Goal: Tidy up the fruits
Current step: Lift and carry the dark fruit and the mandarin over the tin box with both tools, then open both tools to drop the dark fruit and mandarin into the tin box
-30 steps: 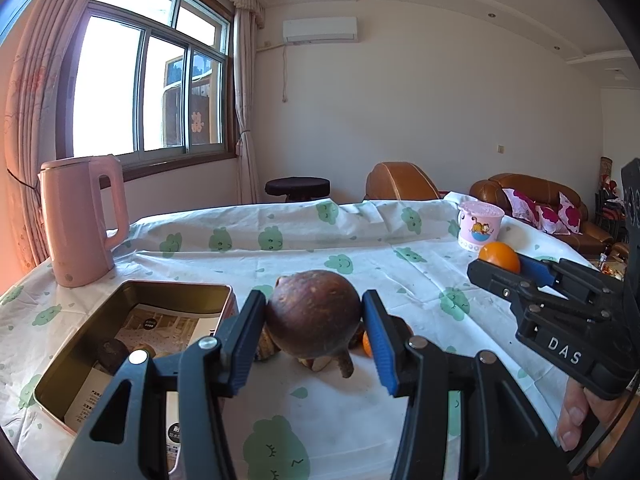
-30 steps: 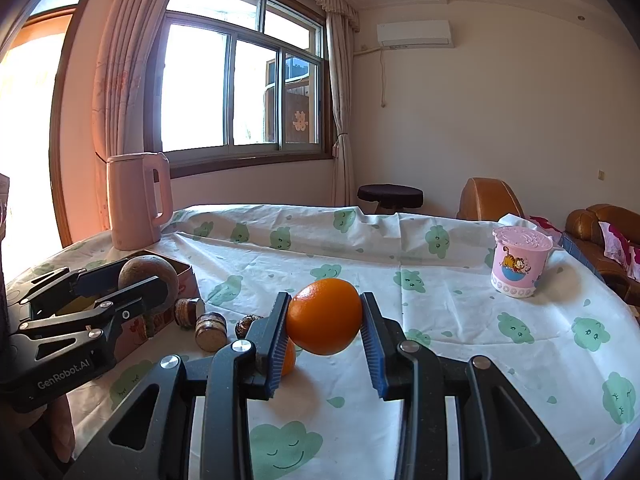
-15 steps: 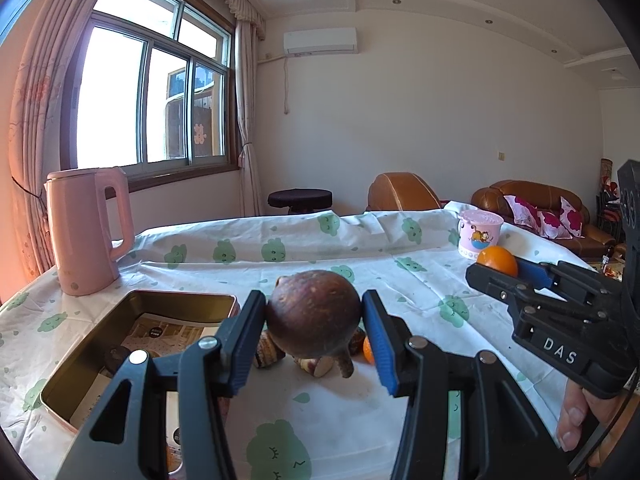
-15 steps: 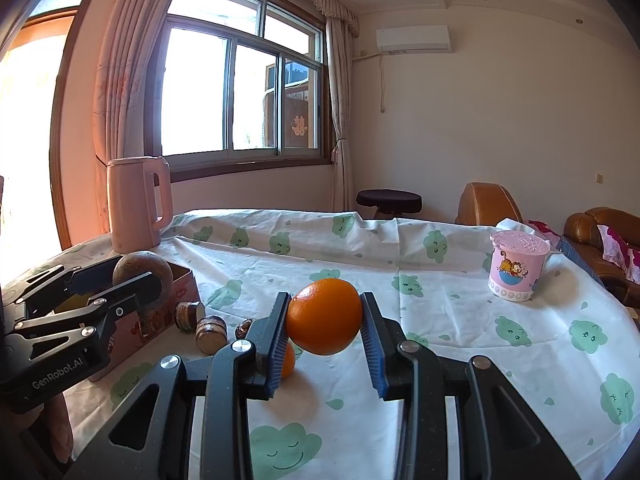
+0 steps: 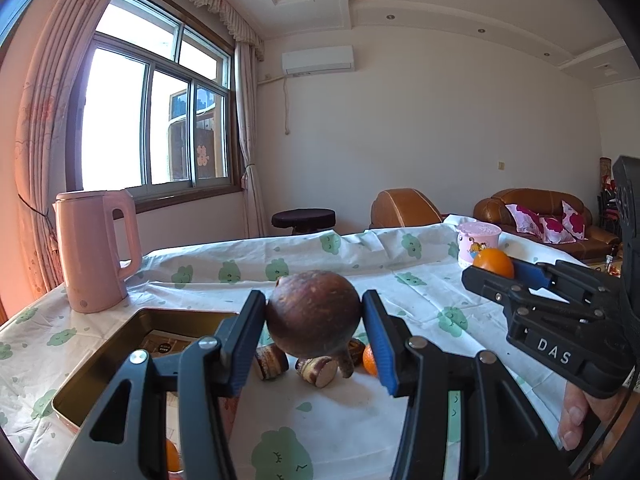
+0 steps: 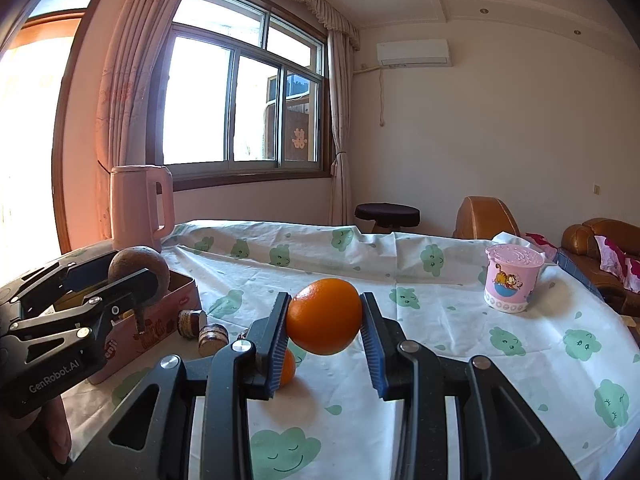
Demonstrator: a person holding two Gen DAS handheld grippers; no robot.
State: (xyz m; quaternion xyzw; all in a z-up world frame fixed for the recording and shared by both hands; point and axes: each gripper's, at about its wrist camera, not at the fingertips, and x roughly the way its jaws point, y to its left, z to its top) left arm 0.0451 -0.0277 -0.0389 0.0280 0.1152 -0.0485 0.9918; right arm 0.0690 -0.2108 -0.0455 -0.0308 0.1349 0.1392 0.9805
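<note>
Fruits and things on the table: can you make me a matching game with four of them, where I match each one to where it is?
Things:
1. brown fruit
2. big orange
3. pink kettle
4. pink cartoon cup

Places:
A. standing on the tablecloth on the side near the sofa
B. squeezed in the right claw
C. standing by the window, behind the metal tin
D. squeezed in the left claw

Right pairs: 1-D, 2-B, 3-C, 4-A
</note>
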